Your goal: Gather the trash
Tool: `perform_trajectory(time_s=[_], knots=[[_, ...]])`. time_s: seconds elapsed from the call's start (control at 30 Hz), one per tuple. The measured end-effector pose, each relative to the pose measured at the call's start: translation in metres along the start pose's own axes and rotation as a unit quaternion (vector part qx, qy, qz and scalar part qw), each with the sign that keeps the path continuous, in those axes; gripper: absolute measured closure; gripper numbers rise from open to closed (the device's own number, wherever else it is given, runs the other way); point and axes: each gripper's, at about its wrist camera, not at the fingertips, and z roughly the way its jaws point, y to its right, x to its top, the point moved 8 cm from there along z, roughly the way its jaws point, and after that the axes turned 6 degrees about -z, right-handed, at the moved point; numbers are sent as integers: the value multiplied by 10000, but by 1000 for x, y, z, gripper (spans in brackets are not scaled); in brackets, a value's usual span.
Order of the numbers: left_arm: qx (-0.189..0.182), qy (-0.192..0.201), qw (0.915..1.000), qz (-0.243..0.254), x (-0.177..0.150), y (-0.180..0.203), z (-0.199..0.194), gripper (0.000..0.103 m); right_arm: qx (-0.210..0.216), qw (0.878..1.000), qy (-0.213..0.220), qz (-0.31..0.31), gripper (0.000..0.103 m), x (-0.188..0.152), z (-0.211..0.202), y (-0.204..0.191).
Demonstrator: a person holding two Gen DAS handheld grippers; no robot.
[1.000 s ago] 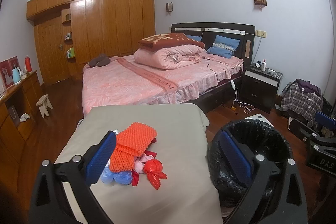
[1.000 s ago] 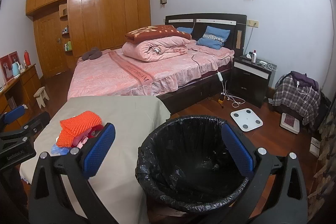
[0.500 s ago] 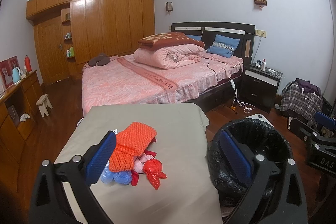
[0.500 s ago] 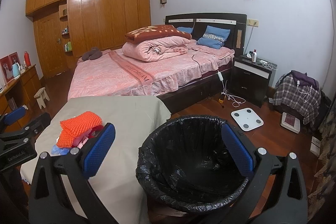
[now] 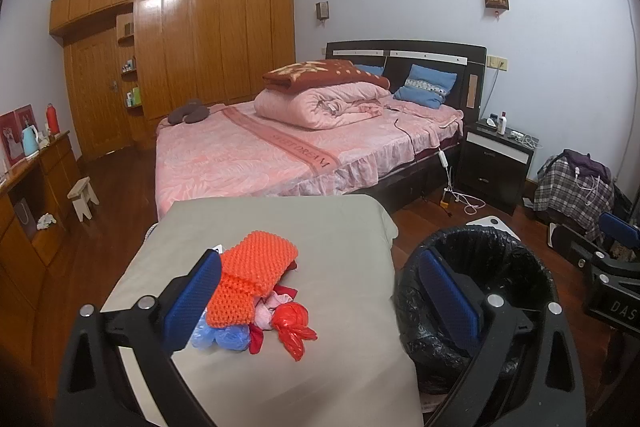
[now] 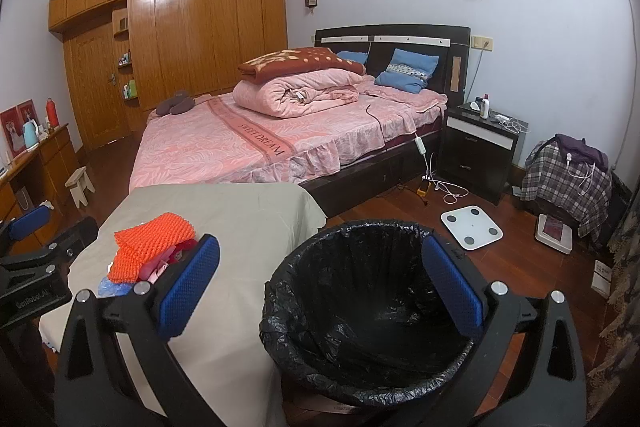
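A pile of trash lies on a grey-covered table [image 5: 340,227]: an orange foam net [image 5: 252,279], a red plastic bag [image 5: 294,325], blue bags [image 5: 224,337] and pink scraps. The pile also shows in the right wrist view [image 6: 150,251]. A bin lined with a black bag [image 6: 368,311] stands on the floor right of the table [image 6: 240,211]; it also shows in the left wrist view [image 5: 512,267]. My left gripper [image 5: 320,303] is open and empty, above the table's near end beside the pile. My right gripper [image 6: 320,287] is open and empty, above the bin's near rim.
A bed with pink covers [image 5: 280,155] stands behind the table. A dark nightstand [image 5: 496,163] and a checked cloth heap [image 5: 572,187] are at the right. A white scale [image 6: 472,227] lies on the wood floor. A wooden sideboard [image 5: 32,195] and stool [image 5: 82,197] are at the left.
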Motion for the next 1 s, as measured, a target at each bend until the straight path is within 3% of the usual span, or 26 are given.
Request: perform_trajectory(time_s=[0.37, 0.53, 0.77, 1.0], knots=[[5, -4, 10000, -45, -8, 6, 4, 6, 53, 10000, -12, -13, 5, -5, 4, -3], [211, 148, 9996, -98, -19, -24, 16, 6, 212, 9997, 91, -52, 5, -13, 22, -19], [747, -53, 9969, -257, -54, -88, 36, 6, 555, 9983, 2, -200, 5, -16, 61, -65], [771, -313, 9959, -352, -85, -127, 55, 8, 794, 9967, -106, -101, 5, -32, 102, -99]])
